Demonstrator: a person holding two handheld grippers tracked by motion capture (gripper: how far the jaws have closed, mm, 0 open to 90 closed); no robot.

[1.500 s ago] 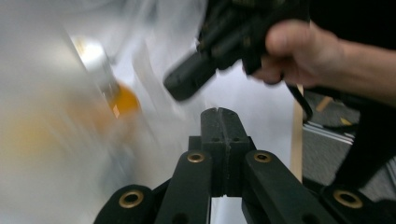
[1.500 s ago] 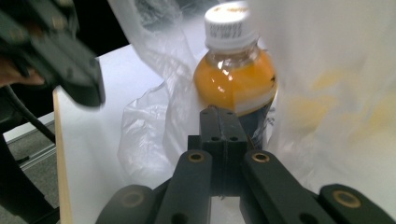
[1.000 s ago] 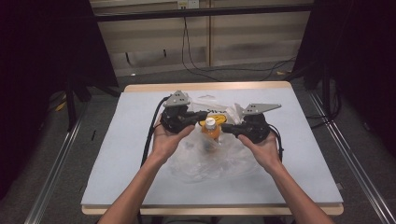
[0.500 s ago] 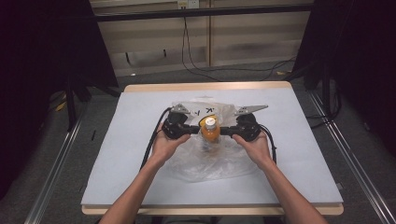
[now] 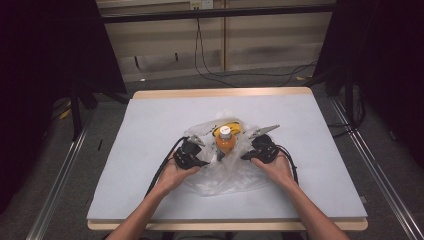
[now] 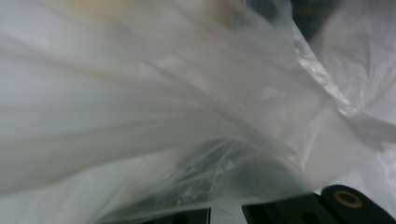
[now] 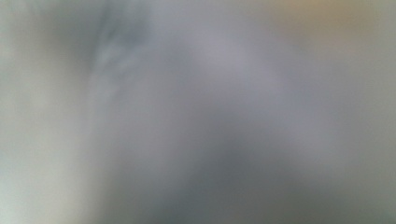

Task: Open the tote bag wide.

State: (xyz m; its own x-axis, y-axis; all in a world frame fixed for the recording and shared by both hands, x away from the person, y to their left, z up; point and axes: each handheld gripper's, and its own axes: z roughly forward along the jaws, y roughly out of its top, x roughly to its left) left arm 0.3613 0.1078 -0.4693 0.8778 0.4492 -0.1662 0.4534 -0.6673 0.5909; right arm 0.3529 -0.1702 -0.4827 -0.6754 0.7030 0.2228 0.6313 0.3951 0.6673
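Fingers first: on both grippers they look clamped together on the film of the clear plastic bag point(image 5: 225, 172), one pinch on each side of its mouth. I read the left gripper point(image 5: 204, 159) as gripping the left edge and the right gripper point(image 5: 246, 155) the right edge. In the left gripper view the bag point(image 6: 187, 93) is bunched right over the black fingers point(image 6: 327, 207), so I judge them closed on plastic rather than see the pads meet. The right gripper view is pure blur, and there I go by the high view.

Going largest to smallest, I count one grey tabletop point(image 5: 150, 130), one bag lying crumpled near its middle, two grippers, one orange bottle point(image 5: 225, 142) with a white cap standing upright inside the bag between my hands, and one yellow item point(image 5: 231, 126) just behind the bottle, too hidden to name.

What worries me: the film is thin and slippery, so a pinch could slide off if I pull unevenly. The bottle stands tall on loose plastic; a tug on one side alone would likely tip it. Stretching the mouth hard could tear the film.
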